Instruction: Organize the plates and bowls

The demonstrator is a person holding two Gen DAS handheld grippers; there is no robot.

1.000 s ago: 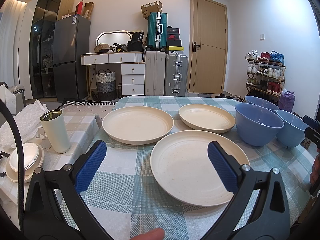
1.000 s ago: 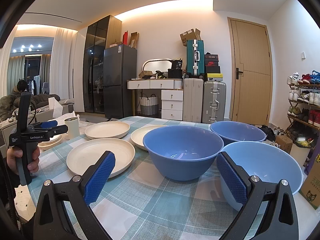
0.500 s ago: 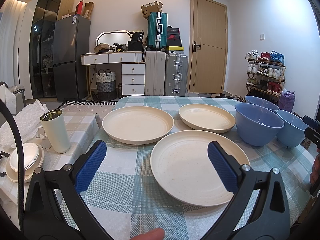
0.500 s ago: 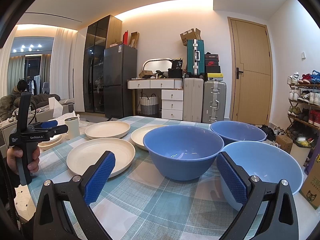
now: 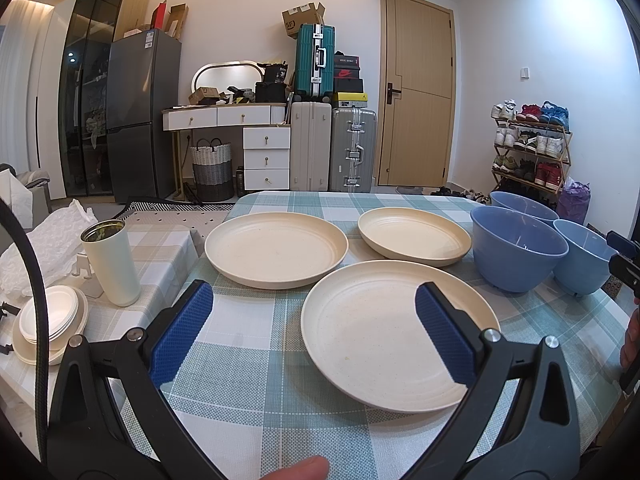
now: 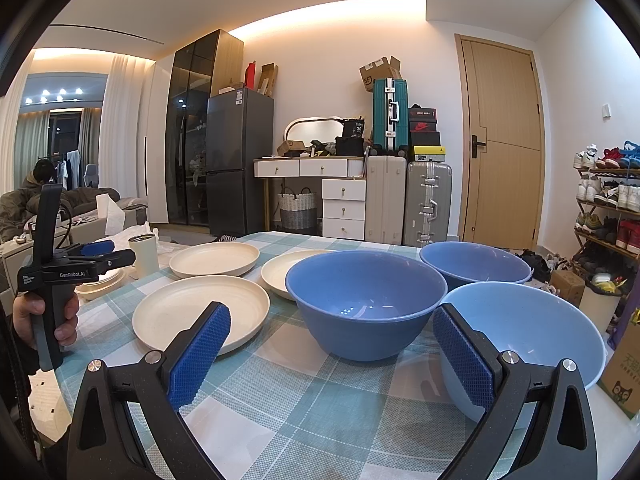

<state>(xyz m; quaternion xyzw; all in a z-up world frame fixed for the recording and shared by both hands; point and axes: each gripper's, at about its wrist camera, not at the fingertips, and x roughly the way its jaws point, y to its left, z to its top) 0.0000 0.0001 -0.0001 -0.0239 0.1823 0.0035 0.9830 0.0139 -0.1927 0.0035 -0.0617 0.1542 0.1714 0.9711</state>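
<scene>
Three cream plates lie on the checked tablecloth: the near plate [image 5: 396, 332], the far left plate [image 5: 276, 249] and the far right plate [image 5: 414, 236]. Three blue bowls stand to their right: the middle bowl [image 6: 366, 298], the back bowl [image 6: 476, 266] and the pale near bowl [image 6: 536, 332]. My left gripper [image 5: 312, 328] hovers open just before the near plate, empty. My right gripper [image 6: 332, 352] is open and empty in front of the middle bowl, its right pad beside the pale bowl's rim. The left gripper [image 6: 90, 254] also shows at the left of the right wrist view, held by a hand.
A cream tumbler [image 5: 111, 262] and a stack of small white dishes [image 5: 50, 322] sit on a lower side table at left, with crumpled paper [image 5: 44, 240]. A cardboard box [image 6: 624, 372] stands off the table's right edge. Suitcases, drawers and a shoe rack line the far wall.
</scene>
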